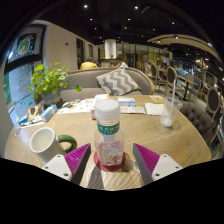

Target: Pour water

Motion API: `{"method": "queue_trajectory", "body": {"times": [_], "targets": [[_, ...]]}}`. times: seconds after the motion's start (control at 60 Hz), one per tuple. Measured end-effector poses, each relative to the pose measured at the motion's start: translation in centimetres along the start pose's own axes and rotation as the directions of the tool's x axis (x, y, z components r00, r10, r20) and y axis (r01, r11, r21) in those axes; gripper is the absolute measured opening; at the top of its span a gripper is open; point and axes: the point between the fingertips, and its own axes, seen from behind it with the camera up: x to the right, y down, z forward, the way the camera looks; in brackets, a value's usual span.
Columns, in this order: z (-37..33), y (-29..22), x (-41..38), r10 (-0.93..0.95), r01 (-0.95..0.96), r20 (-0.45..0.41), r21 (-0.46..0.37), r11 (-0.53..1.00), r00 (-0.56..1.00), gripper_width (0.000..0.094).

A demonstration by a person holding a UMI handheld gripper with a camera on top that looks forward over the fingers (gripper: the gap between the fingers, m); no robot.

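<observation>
Warm café-like surroundings with ceiling spotlights frame a round wooden surface [140, 130] that carries everything here. Standing upright on it, directly between the jaws, is a clear plastic bottle [108, 135] with a white cap and a pale label around its upper body; its lower part looks clear with a pinkish tint from the pads behind it. The gripper [109, 160] has its jaws apart, the pink pads [78, 158] flanking the bottle's base on either side. Whether the pads actually touch the bottle cannot be told; a small gap seems to remain at each side, and the bottle rests on the wood by its own weight.

Just to the left of the bottle, near the left finger, stands a white mug [43, 141] with its opening facing up, and a green ring-shaped object [65, 143] lies between the mug and the finger. Beyond the bottle to the right, well apart from it, a clear drinking glass [167, 112] stands upright. Papers or open booklets [85, 104] lie spread across the far side of the wood. A leafy green plant [48, 80] rises at the far left edge. Behind it all sits a light sofa [110, 82] with a zigzag-patterned cushion [121, 82], and chairs [205, 110] stand off to the right.
</observation>
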Motion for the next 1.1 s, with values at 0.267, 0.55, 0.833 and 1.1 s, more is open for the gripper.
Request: {"method": "queue_trajectory", "body": {"times": [0.267, 0.55, 0.833, 1.1], "targets": [[-11.8, -0.4, -1.1, 0.022, -0.025, -0.047, -0.076, 0.997, 0.999, 0.0852], [-26.0, -0.3, -7.0, 0.077, -0.081, -0.031, -0.133, 0.988, 0.997, 0.0855], [-31.3, -0.4, -8.4, 0.047, -0.054, -0.062, -0.118, 0.992, 0.997, 0.085], [-32.2, -0.7, -9.2, -0.002, -0.006, -0.069, -0.119, 0.993, 0.998, 0.0854]]}}
